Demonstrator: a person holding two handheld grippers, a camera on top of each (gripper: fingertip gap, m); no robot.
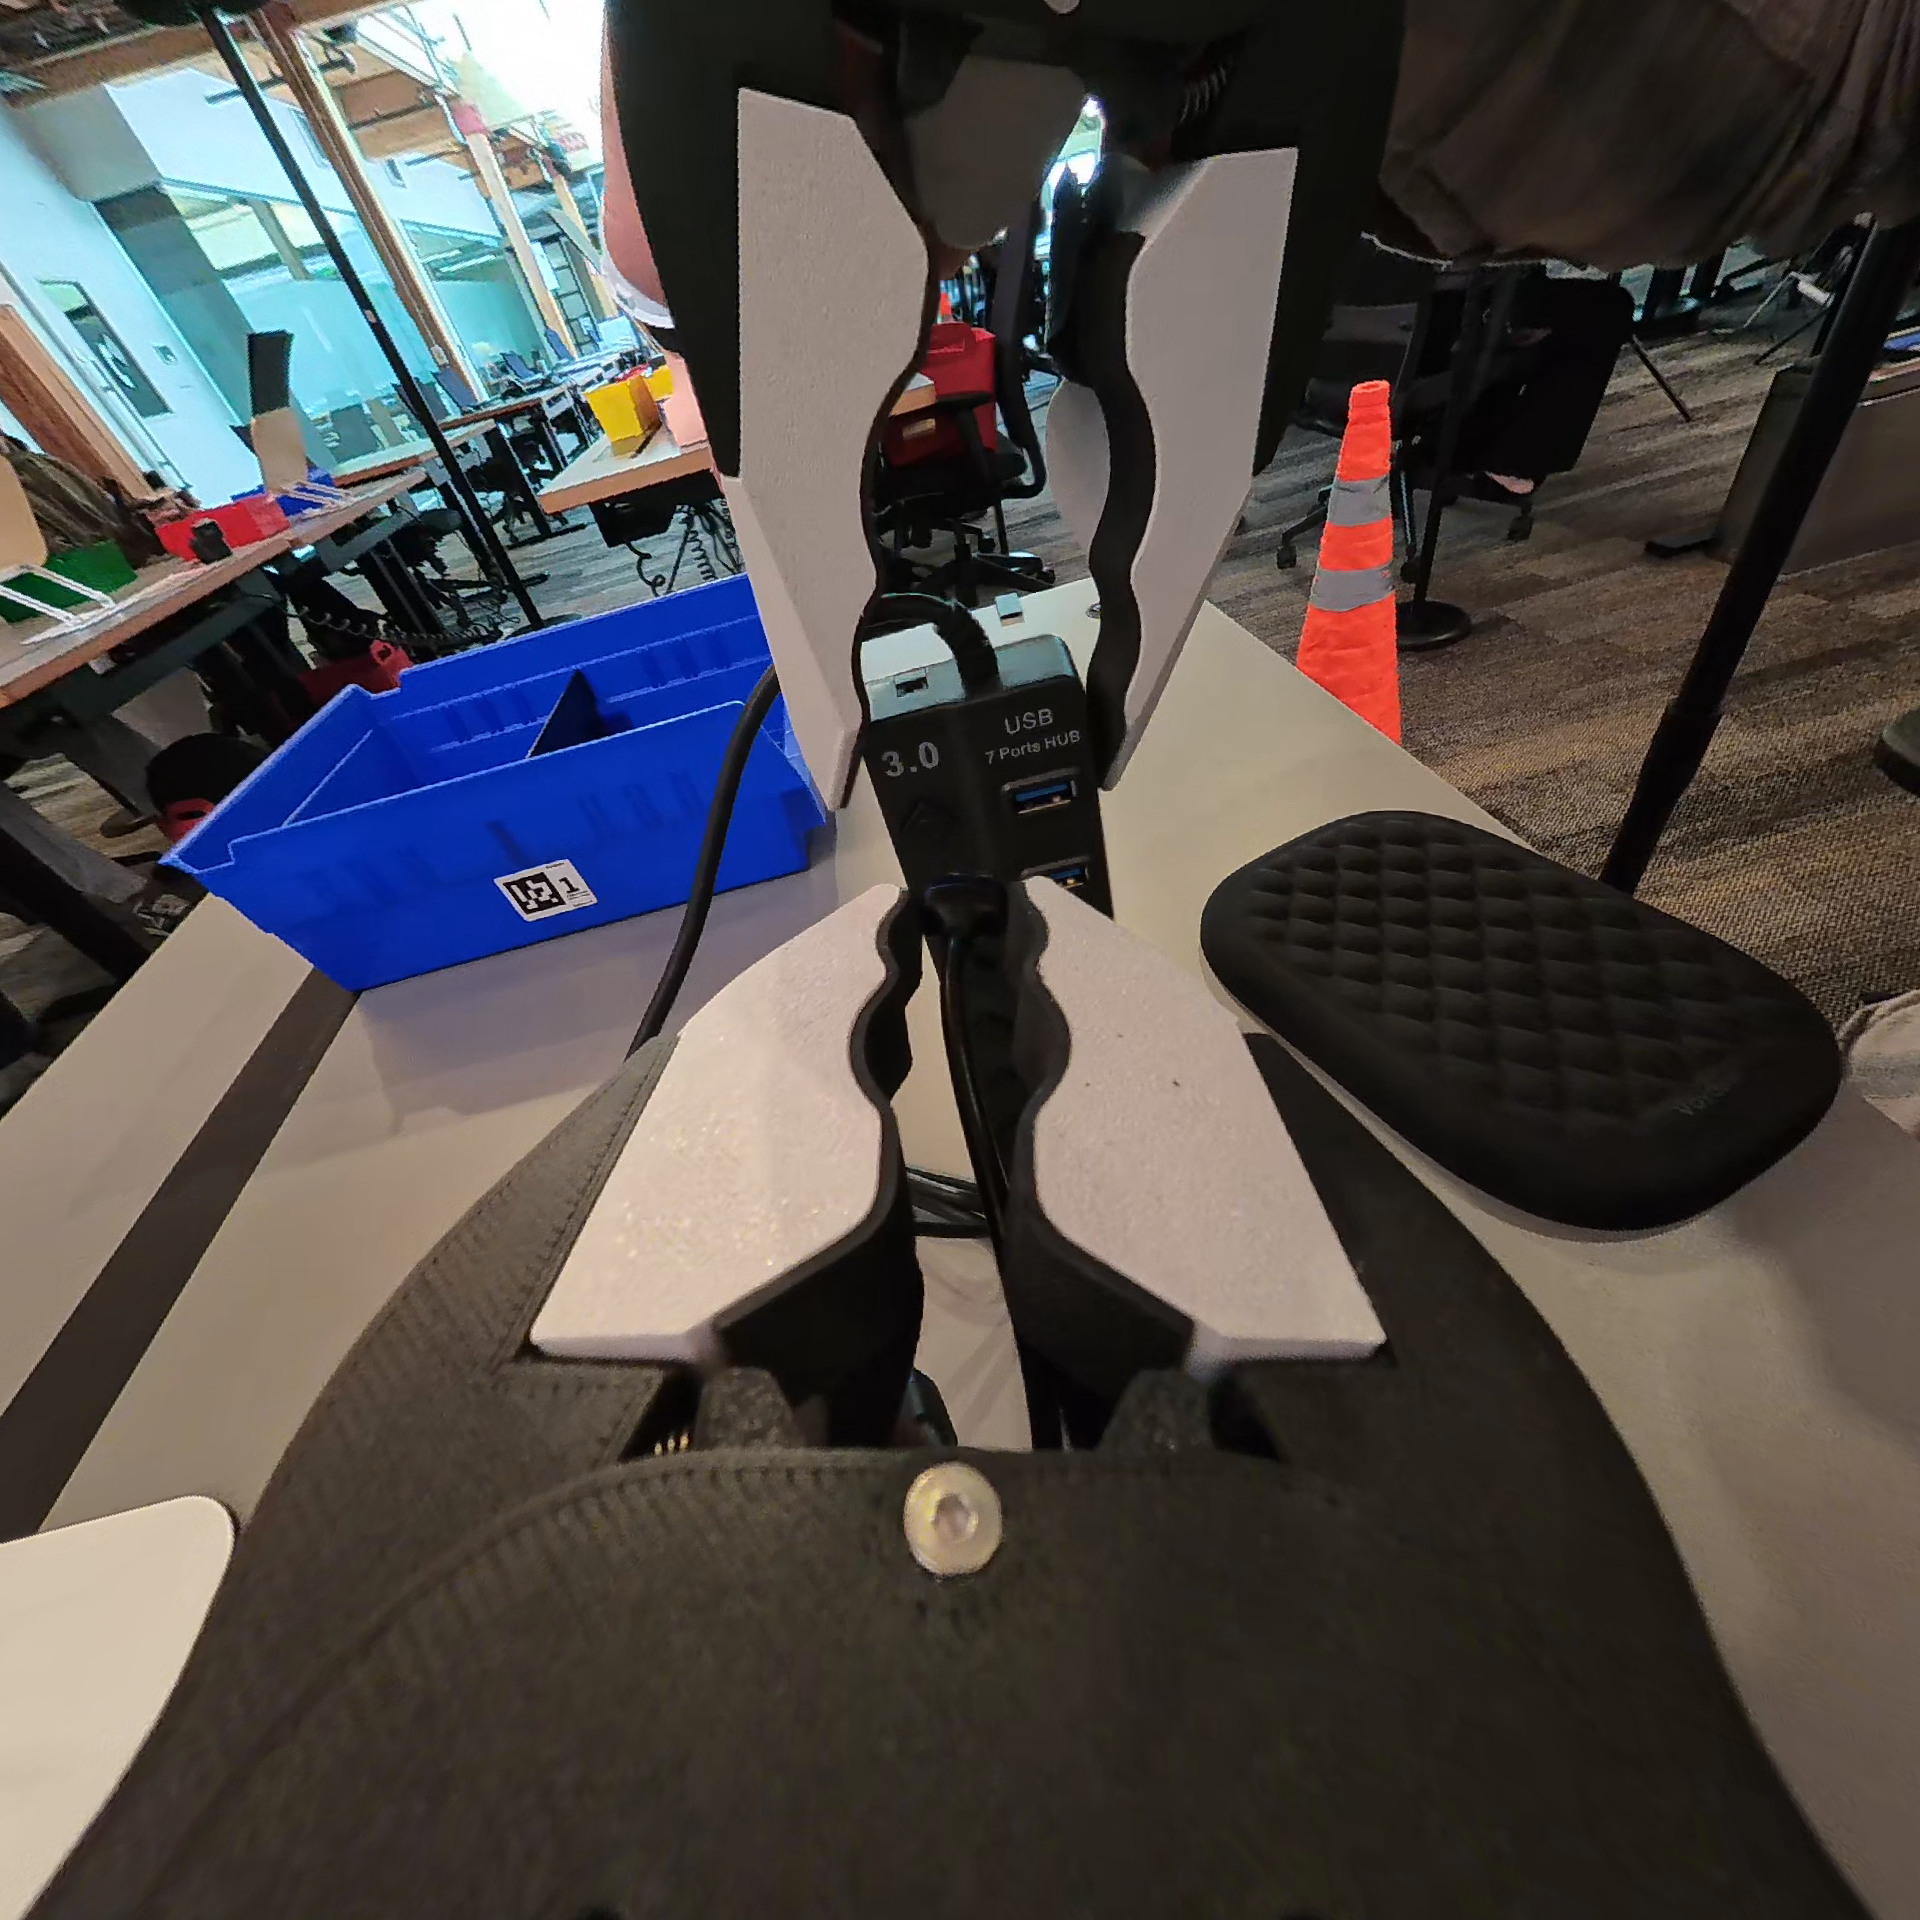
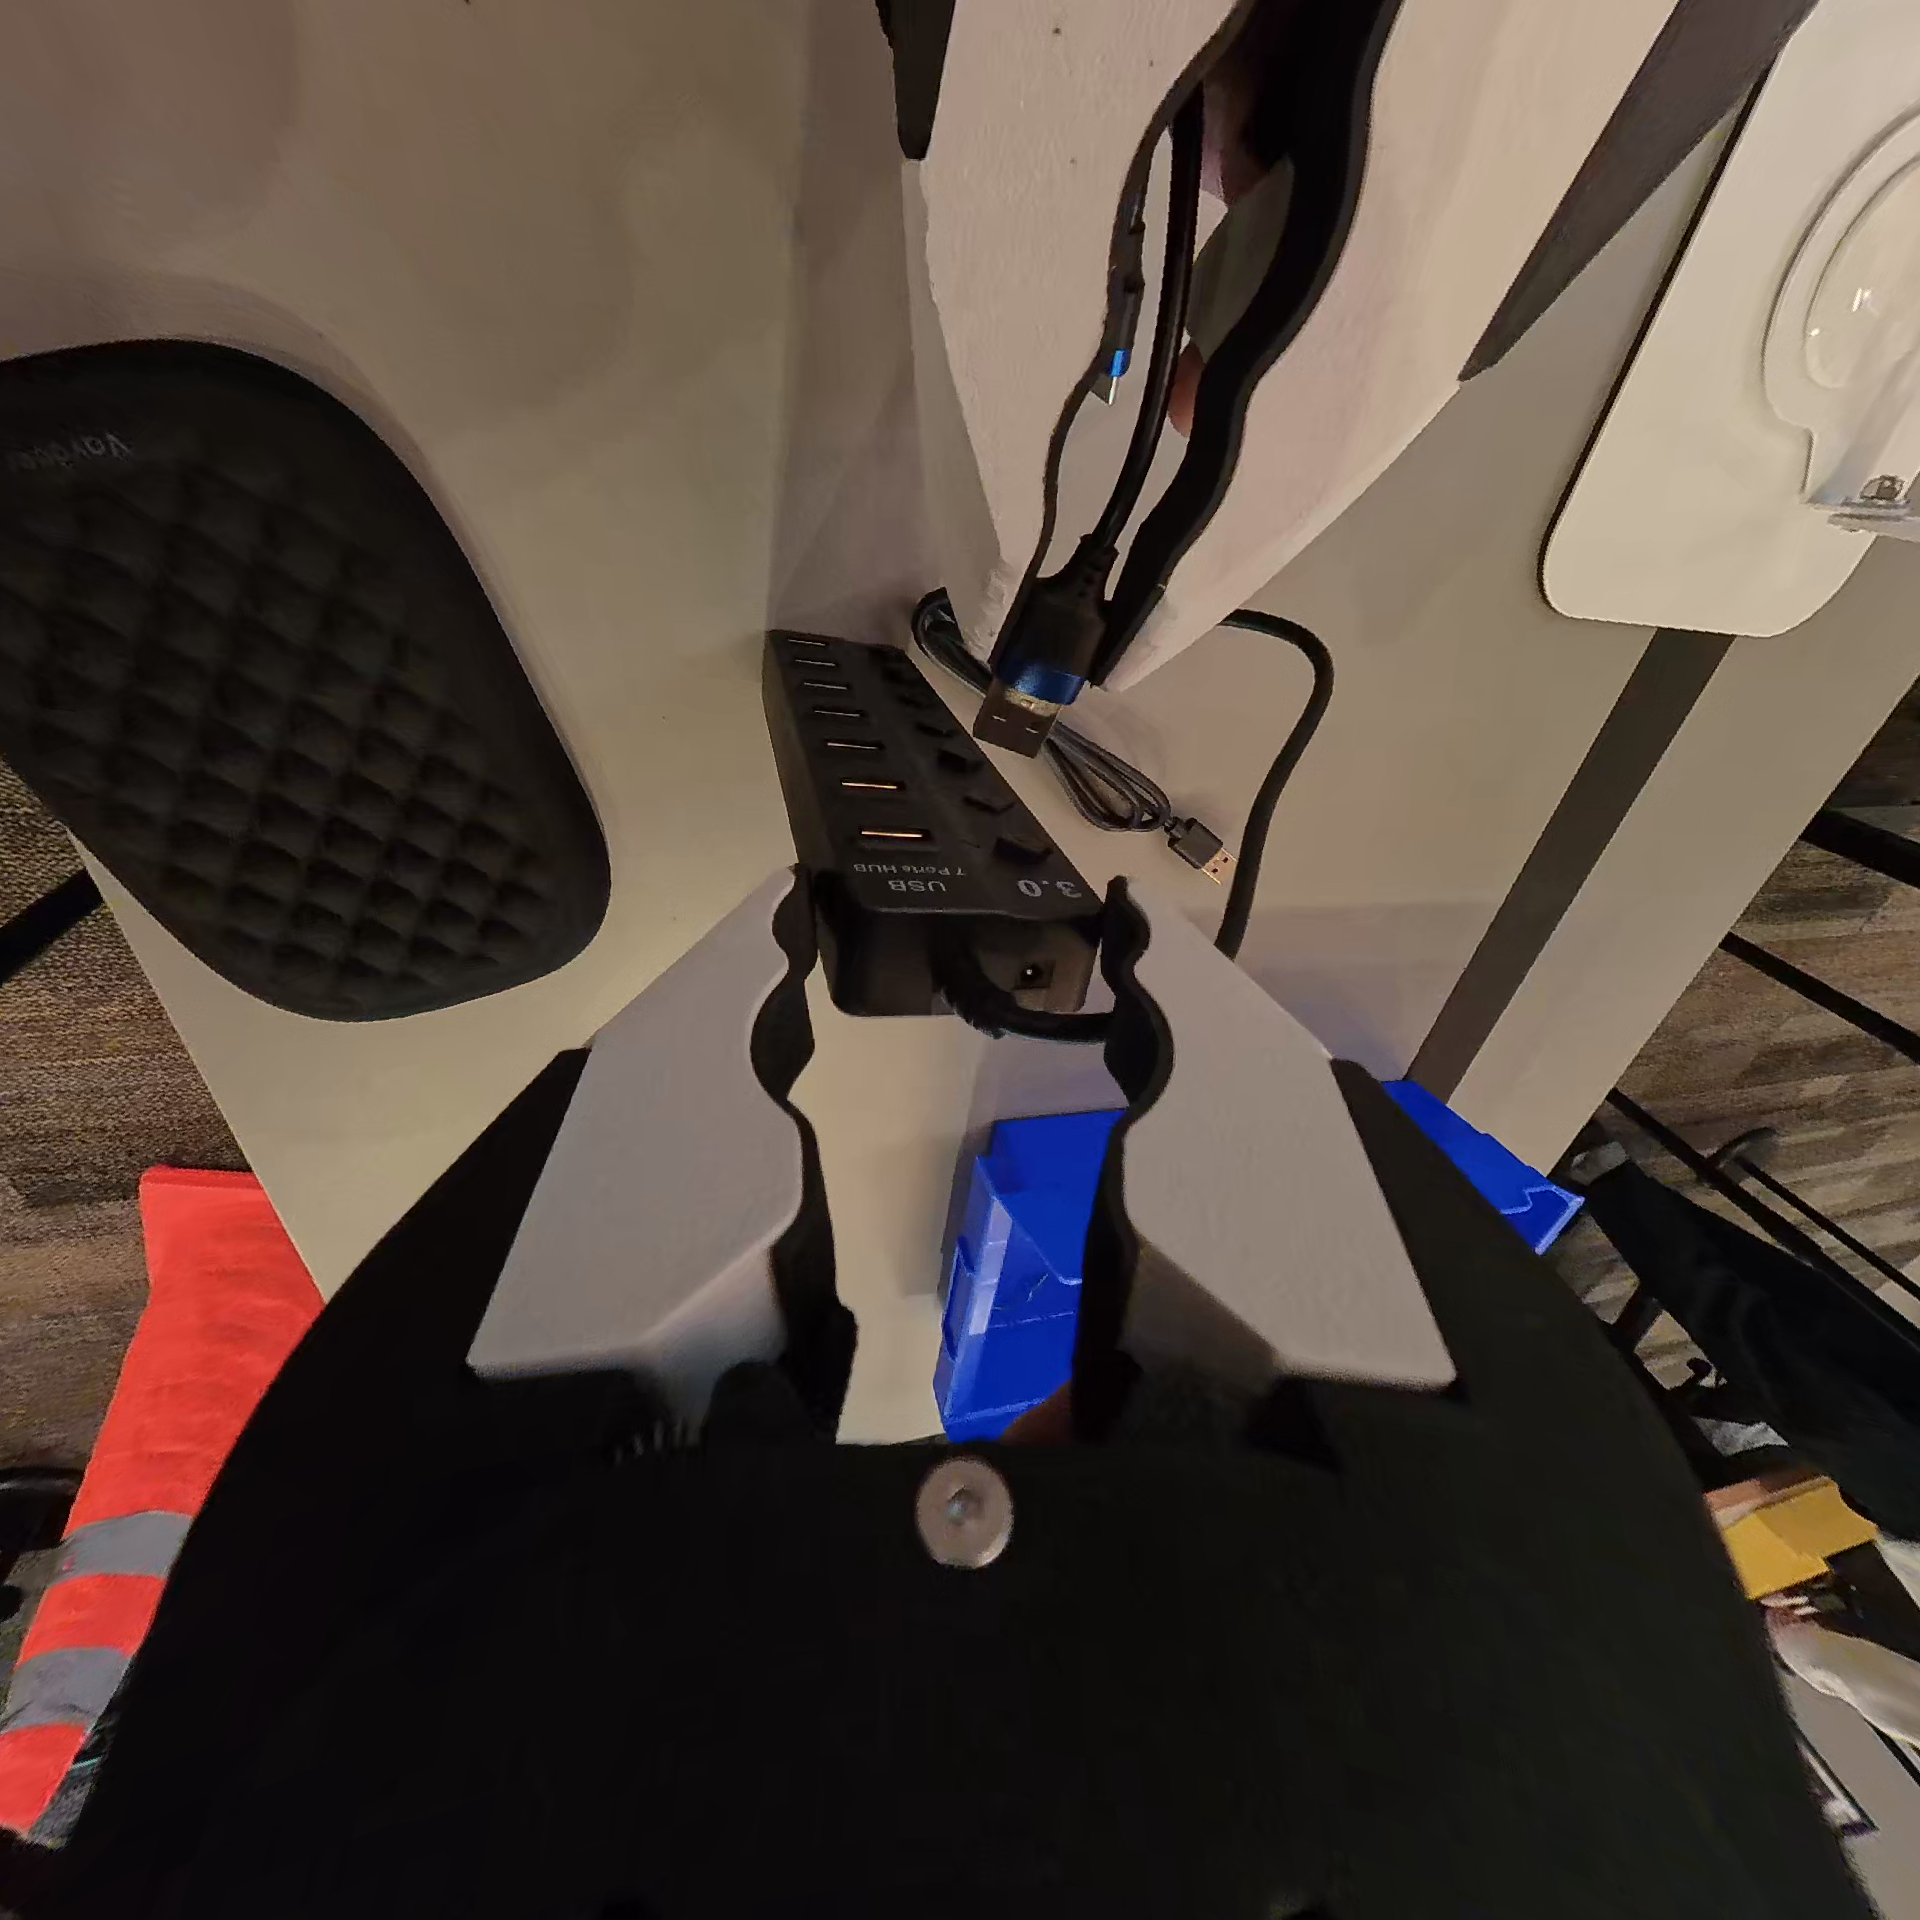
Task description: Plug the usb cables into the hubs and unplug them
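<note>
The black hub [image 2: 914, 821] sits mid-frame in the right wrist view, lying on the white table [image 2: 644, 436]. The right gripper [image 2: 961, 914] has its fingers set wide around the hub's near end, touching both sides as far as I can tell. The left gripper [image 1: 961, 914] is pinched narrow on the usb cable [image 2: 1039, 665], its blue-banded plug hanging just above the port row, not in. Off to the left of that frame is a black quilted pad [image 2: 281, 675], and a blue bin [image 1: 499, 790] sits left of centre in the left wrist view.
</note>
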